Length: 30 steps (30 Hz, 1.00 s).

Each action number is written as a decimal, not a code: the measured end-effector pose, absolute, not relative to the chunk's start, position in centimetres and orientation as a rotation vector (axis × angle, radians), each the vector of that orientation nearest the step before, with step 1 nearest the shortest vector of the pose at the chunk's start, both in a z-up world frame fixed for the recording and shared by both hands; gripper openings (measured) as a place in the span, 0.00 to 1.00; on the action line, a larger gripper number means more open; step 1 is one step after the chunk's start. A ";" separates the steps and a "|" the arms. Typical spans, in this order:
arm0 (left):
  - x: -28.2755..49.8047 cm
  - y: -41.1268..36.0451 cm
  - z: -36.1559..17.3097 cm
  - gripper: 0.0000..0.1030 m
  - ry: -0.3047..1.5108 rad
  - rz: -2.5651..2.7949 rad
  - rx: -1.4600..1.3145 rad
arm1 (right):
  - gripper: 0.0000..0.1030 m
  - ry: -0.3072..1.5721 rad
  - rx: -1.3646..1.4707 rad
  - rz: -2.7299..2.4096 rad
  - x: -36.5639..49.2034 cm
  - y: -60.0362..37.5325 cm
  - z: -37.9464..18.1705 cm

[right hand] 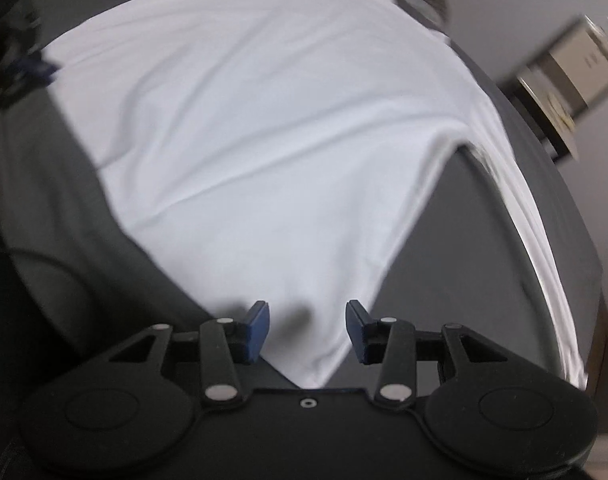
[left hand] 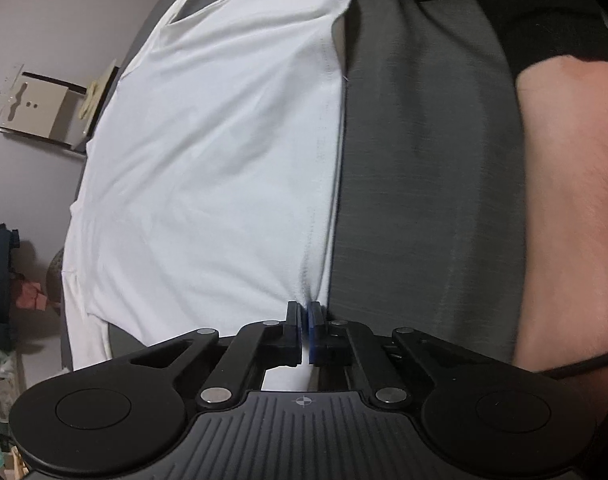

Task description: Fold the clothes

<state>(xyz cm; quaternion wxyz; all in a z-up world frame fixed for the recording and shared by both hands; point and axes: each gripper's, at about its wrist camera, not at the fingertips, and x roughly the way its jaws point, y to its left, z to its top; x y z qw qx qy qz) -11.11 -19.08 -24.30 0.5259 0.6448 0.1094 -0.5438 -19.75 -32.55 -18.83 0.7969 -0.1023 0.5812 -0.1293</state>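
1. Left wrist view: the left gripper (left hand: pixel 306 312) has its jaws pressed together on the hem of the white shirt (left hand: pixel 208 152), which spreads ahead of it on the grey bed (left hand: pixel 415 160).
2. The right gripper (right hand: pixel 307 316) is spread wide; a shirt corner lies between its fingers.

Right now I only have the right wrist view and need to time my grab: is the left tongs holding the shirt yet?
Observer: Yes, the left tongs are shut on the white shirt's edge, with the cloth puckered at the tips.
Operator: What lies beside that edge?
Observer: Bare grey bed cover, then a person's forearm.
Operator: Anything past the bed?
Observer: A small beige box against the wall.
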 end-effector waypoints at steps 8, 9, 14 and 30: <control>-10.0 -18.5 -24.1 0.05 0.384 -1.255 1.515 | 0.40 1.254 -0.153 -0.341 -21.4 -33.0 -19.3; -10.1 -18.6 -24.0 0.07 0.379 -1.240 1.517 | 0.40 1.251 -0.124 -0.351 -21.5 -33.4 -19.2; -9.8 -18.3 -22.2 0.83 0.384 -1.223 1.429 | 0.43 1.230 0.064 -0.409 -22.2 -36.2 -18.4; 3.8 -19.3 -21.5 0.42 1.076 -1.004 0.786 | 0.33 1.241 0.550 -0.467 -22.9 -41.8 -20.8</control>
